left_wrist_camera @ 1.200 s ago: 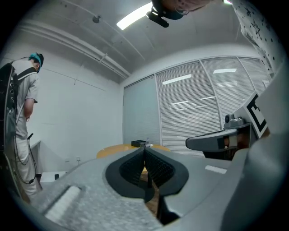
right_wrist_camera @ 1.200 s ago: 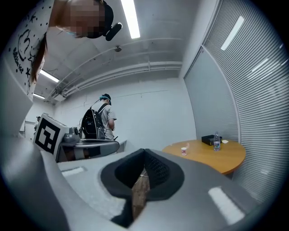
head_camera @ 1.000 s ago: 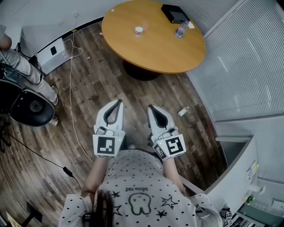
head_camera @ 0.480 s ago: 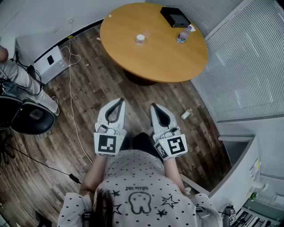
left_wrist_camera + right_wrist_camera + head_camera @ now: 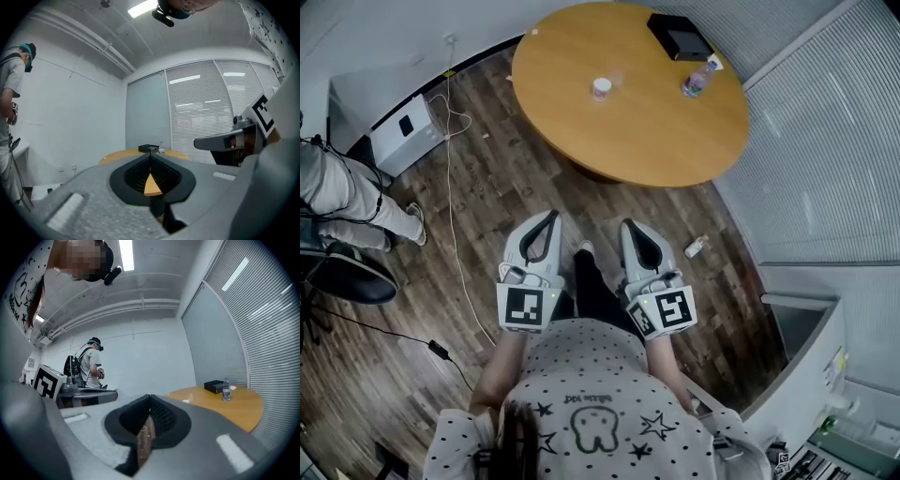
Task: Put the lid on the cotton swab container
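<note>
Orange-brown table (image 5: 647,122), black box (image 5: 680,39) (dark wood-grain floor (image 5: 487,187))

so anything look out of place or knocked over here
One small pale object lies on the wood floor beside the blinds, away from the round table; what it is I can't tell. The bottle on the table stands upright.

Upper centre, the white container (image 5: 601,88) on the round table (image 5: 656,131) is too small to identify. The left edge crops a person (image 5: 339,192).

head view looks steeply down; both gripper views face the table (image 5: 647,122).
</note>
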Demonstrator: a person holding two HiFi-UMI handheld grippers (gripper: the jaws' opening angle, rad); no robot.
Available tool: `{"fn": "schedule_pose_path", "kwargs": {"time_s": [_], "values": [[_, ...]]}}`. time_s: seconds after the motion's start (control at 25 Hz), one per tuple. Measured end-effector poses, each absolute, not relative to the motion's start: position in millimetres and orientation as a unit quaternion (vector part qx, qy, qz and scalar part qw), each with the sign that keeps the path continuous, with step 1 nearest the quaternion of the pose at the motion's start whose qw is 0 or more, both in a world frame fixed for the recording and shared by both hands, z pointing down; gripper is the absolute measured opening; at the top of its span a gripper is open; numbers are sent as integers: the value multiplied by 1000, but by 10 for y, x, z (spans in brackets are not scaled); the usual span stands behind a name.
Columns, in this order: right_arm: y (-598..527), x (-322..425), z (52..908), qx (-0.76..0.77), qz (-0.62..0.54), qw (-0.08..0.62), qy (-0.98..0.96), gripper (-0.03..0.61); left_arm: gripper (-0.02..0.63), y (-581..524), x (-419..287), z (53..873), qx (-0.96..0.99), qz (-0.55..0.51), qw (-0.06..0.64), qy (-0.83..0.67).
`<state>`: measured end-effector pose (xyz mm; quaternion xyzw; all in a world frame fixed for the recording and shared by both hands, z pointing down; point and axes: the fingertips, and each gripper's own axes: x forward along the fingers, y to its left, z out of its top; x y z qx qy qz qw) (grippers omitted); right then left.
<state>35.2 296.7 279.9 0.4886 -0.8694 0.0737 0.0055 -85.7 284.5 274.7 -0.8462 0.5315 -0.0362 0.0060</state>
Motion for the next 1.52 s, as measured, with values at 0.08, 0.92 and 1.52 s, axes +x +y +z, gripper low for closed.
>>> {"fn": "schedule_pose_path", "kwargs": {"time_s": [0.08,0.92,1.52], "values": [[2796,374,2822,483,73,6,-873,5,11,2688,-854,2776,-842,-36,5,539],[1396,858,2896,434,76,22,-897,5,11,1446,-531,2729,-800,-40,29,598],[1134,1062,3016,438,107,7,-893,5,11,1182,-345,2684,-806,-32,11,590]]}}
